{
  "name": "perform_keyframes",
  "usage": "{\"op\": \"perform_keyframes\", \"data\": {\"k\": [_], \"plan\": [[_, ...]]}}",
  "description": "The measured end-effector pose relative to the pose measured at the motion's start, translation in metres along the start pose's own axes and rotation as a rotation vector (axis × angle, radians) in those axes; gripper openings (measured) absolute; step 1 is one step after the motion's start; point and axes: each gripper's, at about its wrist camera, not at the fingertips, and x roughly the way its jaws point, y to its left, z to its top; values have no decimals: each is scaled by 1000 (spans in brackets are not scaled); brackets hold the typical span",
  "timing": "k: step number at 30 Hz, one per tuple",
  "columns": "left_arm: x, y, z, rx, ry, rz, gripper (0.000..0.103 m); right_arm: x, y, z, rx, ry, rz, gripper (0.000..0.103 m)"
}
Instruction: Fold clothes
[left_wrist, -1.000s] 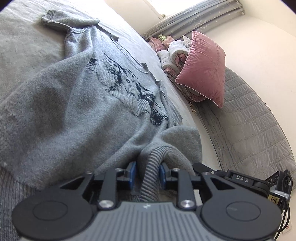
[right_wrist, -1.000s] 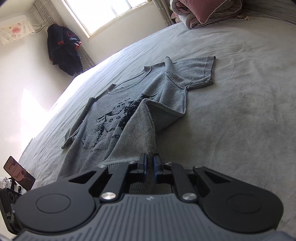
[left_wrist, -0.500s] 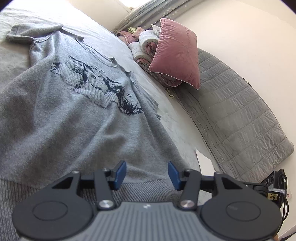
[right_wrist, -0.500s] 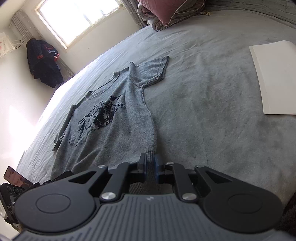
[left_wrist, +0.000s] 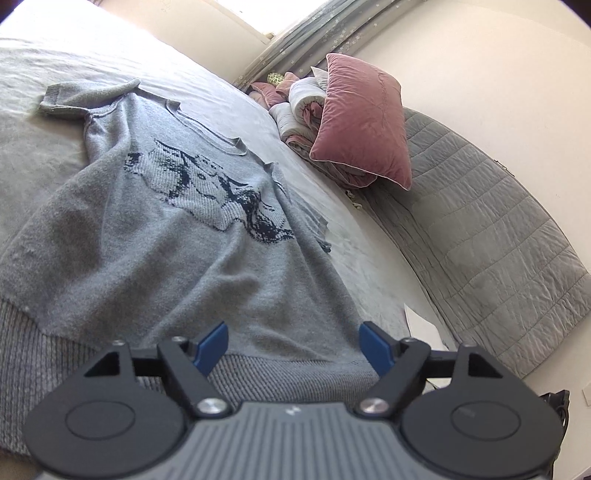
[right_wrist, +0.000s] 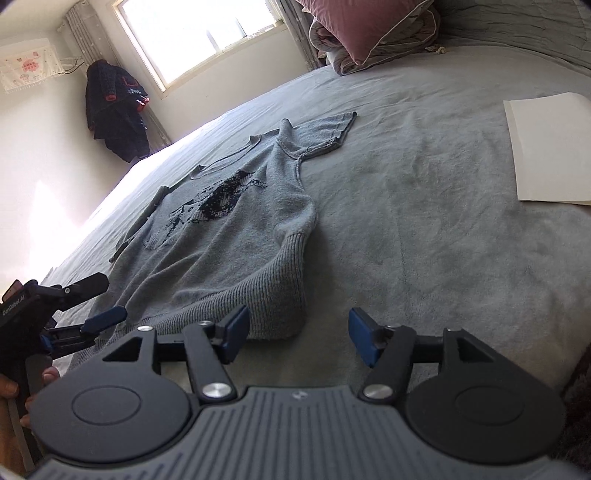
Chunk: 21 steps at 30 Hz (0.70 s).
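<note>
- Left wrist view: left gripper (left_wrist: 291, 341) jaws spread wide and opening, nothing pinched; the ribbed hem of the grey sweater (left_wrist: 177, 236) lies under and between the blue pads (left_wrist: 212, 345) without contact.
- Sweater lies face up on the grey bed (left_wrist: 44, 62), print showing. Long axis runs from the hem at the gripper away to the neckline, toward the far left; pink pillow (left_wrist: 364, 122) sits well off to the right.
- Step looks like release after spreading. Do it well: lift clear without dragging the hem.
- Right wrist view: right gripper (right_wrist: 297, 334) jaws also opening, empty; the hem corner (right_wrist: 284, 291) lies just ahead of the left pad, bunched up.
- That corner needs flattening before any fold.
- Here the sweater's collar points toward the window (right_wrist: 199, 35). White sheet (right_wrist: 550, 147) lies well apart at right.
</note>
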Motion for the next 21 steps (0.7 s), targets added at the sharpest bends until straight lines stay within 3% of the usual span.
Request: {"op": "perform_keyframes", "data": {"k": [4, 10, 16, 21], "plan": [[19, -18, -1, -17, 94, -71, 87, 6, 5, -9, -40, -17, 36, 66], [49, -69, -6, 131, 190, -88, 89, 3, 9, -12, -139, -4, 19, 67], [85, -113, -17, 296, 251, -17, 89, -5, -8, -6, -84, -18, 2, 71], [111, -134, -20, 349, 287, 8, 89, -7, -22, -3, -39, -26, -8, 71]]}}
